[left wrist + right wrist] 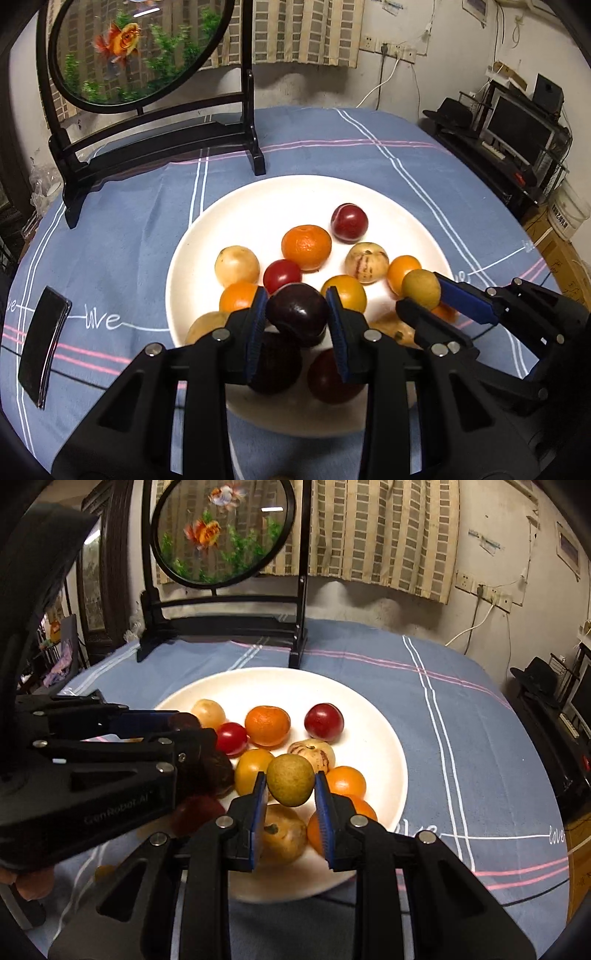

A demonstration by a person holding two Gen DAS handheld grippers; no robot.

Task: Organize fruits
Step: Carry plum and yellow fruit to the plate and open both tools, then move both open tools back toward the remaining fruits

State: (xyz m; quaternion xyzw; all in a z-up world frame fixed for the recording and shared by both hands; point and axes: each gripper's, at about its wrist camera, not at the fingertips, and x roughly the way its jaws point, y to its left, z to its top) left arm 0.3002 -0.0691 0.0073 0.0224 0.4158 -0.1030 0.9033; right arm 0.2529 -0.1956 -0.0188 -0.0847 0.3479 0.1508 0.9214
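Covering the table, a blue tablecloth (332,155) carries the white plate (258,206), heaped with fruit. Above the plate's near side, the left gripper (296,314) clasps a dark plum (297,308); beside it, the right gripper (290,786) pinches a small green fruit (290,780).

White plate (207,236) on a blue tablecloth (122,236) crossed by white and pink stripes. Dark purple plum (297,309) between blue pads (257,325); olive-green fruit (290,780); orange tangerine (306,248); red tomato (282,275); black-framed goldfish panel (140,51).
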